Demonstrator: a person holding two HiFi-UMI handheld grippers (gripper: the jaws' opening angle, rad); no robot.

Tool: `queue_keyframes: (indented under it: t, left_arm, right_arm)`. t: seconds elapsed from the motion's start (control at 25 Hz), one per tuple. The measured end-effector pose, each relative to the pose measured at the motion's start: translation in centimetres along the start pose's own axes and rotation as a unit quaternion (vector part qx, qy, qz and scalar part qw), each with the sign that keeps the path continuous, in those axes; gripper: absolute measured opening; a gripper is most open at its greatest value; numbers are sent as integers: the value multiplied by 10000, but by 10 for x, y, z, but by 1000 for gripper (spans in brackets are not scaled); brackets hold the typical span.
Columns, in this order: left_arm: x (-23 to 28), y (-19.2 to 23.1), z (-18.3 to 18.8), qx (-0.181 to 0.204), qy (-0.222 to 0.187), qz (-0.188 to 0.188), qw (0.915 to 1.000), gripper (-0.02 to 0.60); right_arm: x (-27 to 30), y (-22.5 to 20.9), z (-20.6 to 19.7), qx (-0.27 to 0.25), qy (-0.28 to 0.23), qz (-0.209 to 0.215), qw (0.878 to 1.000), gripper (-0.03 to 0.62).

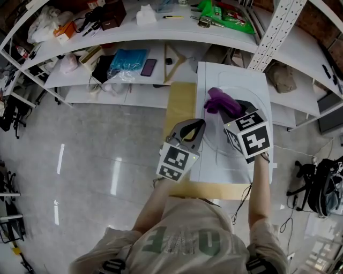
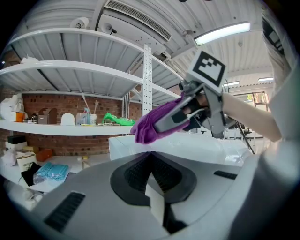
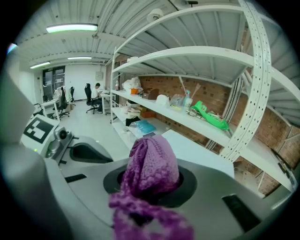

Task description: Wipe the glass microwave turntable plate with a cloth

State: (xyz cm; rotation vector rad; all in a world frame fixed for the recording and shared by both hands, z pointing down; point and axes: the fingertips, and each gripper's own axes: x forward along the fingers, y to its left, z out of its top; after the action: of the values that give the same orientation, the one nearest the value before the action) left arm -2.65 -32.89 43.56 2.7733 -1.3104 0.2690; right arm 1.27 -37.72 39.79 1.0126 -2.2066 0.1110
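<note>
The left hand-held gripper (image 1: 201,123) is held at the left edge of the white tabletop (image 1: 231,75). Its ribbed dark pads are seen pressed together at the tips. Whether the plate's rim is caught between them cannot be told. Just beside it, the right hand-held gripper (image 1: 227,105) is clamped on a purple cloth (image 1: 218,99). The cloth is coarsely knitted and is bunched into a soft lump that spills out over the jaws.

The glass turntable plate (image 1: 214,153) is laid flat on the tabletop under the cloth and between the two grippers. It is clear, and only its faint curved outline can be made out against the smooth white surface. The cloth is held low over the plate's far part, though contact cannot be confirmed. The white tabletop is carried on a tan board (image 1: 181,104) that shows along its left and near edges.

Beyond, white shelves (image 1: 134,77) are fixed to a perforated metal upright (image 1: 272,33). A crinkled blue plastic packet (image 1: 127,60) and a flat dark phone (image 1: 148,67) are seen on the lower shelf, and a bright green object (image 1: 225,13) on the one above it. A brick wall (image 2: 56,105) stands behind the shelves, and a glossy grey floor (image 1: 96,160) lies to the left.
</note>
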Motion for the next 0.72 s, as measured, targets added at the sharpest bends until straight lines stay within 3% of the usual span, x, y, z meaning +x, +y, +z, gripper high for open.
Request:
queue_keyframes:
  t: [0.16,0.32,0.72]
  left_arm:
    - [0,0,-1,-8,10,25,10000,3]
    - [0,0,-1,-22,14,53,10000,2]
    - [-1,0,0,-18,12,110,9999,2]
  right_arm:
    - [16,-31,7,37,129,-290,9995,57]
    - [35,-34,-3,-48,382,-350,9986,57]
    - [16,16,-19,-457,535,151,9974,57]
